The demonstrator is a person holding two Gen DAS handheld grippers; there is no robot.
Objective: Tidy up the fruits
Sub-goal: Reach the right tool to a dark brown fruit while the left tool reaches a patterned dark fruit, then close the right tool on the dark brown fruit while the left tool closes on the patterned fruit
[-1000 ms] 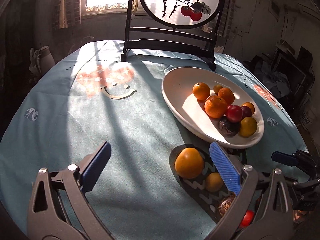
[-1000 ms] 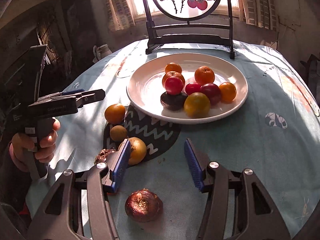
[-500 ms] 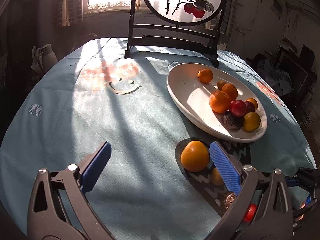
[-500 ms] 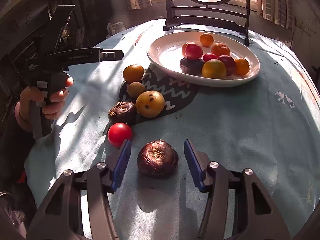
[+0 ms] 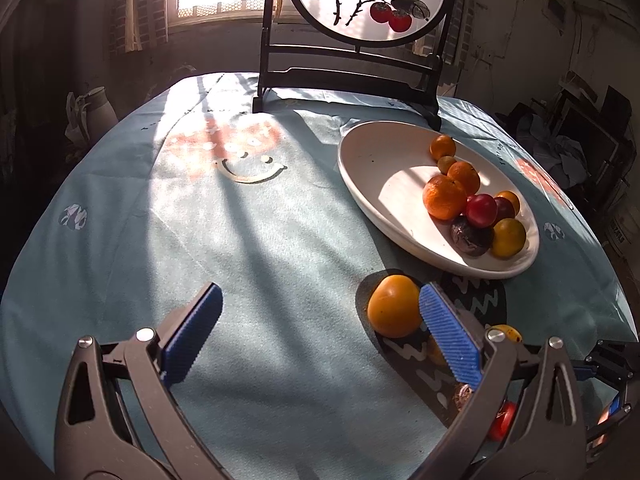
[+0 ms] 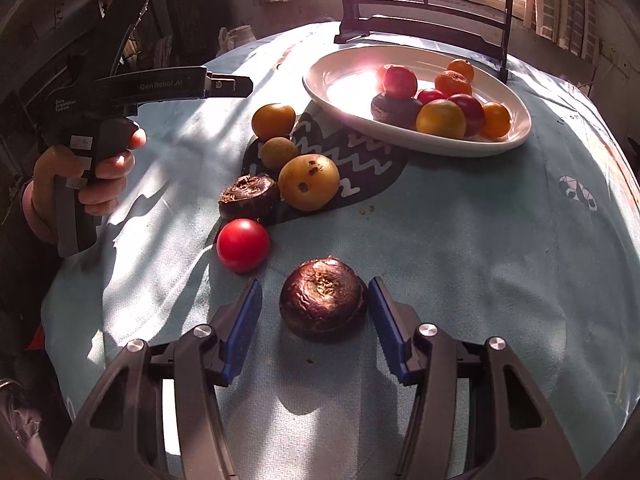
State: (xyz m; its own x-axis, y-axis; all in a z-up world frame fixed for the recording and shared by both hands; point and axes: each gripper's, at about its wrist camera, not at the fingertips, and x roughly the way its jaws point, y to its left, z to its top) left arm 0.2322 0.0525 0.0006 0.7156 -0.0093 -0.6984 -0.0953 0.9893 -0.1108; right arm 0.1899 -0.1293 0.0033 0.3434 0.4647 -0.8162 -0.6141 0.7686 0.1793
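A white oval plate [image 6: 348, 80] holds several fruits; it also shows in the left wrist view [image 5: 372, 168]. My right gripper [image 6: 316, 316] is open, its blue pads on either side of a dark purple wrinkled fruit [image 6: 323, 306] on the table, not touching it. Loose beyond it lie a red tomato [image 6: 243, 245], a second dark fruit [image 6: 249, 196], a yellow spotted fruit [image 6: 309, 182], a small brownish fruit [image 6: 279, 153] and an orange fruit [image 6: 274, 121]. My left gripper [image 5: 320, 332] is open and empty above the cloth, with the orange fruit [image 5: 394, 311] just left of its right pad.
A round table with a light blue cloth [image 5: 248, 240] carries a dark patterned patch [image 6: 360, 160] under the loose fruits. A black-framed painted screen [image 5: 352, 60] stands at the far edge behind the plate. A pale jug [image 5: 94, 110] stands off the table, left.
My right gripper has drawn back and come down so the dark purple fruit now sits between its open pads. My left gripper has shifted slightly closer to the orange fruit.
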